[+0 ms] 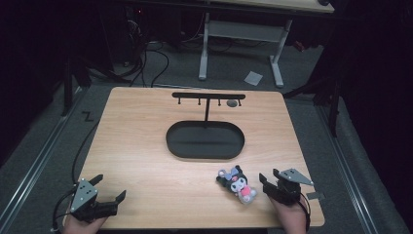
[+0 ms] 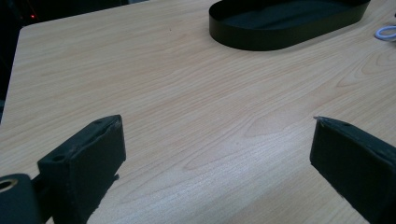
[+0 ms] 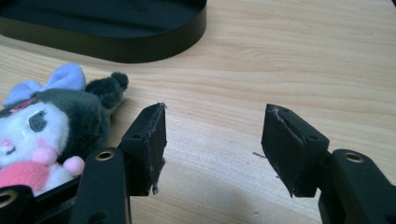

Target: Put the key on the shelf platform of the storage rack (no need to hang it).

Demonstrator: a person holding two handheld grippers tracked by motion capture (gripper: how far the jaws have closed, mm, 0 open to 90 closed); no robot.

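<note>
a: how many things are on your counter [image 1: 146,126]?

b: one plush toy [image 1: 237,184], one black oval tray [image 1: 205,140], and one black stand [image 1: 208,97] with a crossbar rising from the tray's far side. you hold two tools, one in each hand

a: and the toy, where is it?

b: near the counter's front edge, right of centre, just beside your right tool [image 1: 271,181] and on its left. in the right gripper view the toy [image 3: 46,126] lies close to the outer side of one jaw; whether they touch, you cannot tell. nothing sits between the jaws

a: how do the tools stand?

b: your right tool [image 3: 212,140] is spread, bare wood showing in the gap. your left tool [image 1: 109,187] sits at the front left corner, its jaws spread wide too; in the left gripper view that tool [image 2: 215,149] has bare counter between its jaws and the tray [image 2: 285,23] well ahead

a: room to move?

b: a broad stretch of bare wood runs from your left tool across to the toy, and another lies between the toy and the tray's near rim. the tray [image 3: 107,28] has a low upright wall. the counter's right edge is near your right hand [image 1: 291,217]

a: what does the toy look like?

b: dark grey hood with ears, white face, a pale purple bow, pink at its body; it lies tilted on the wood
</note>
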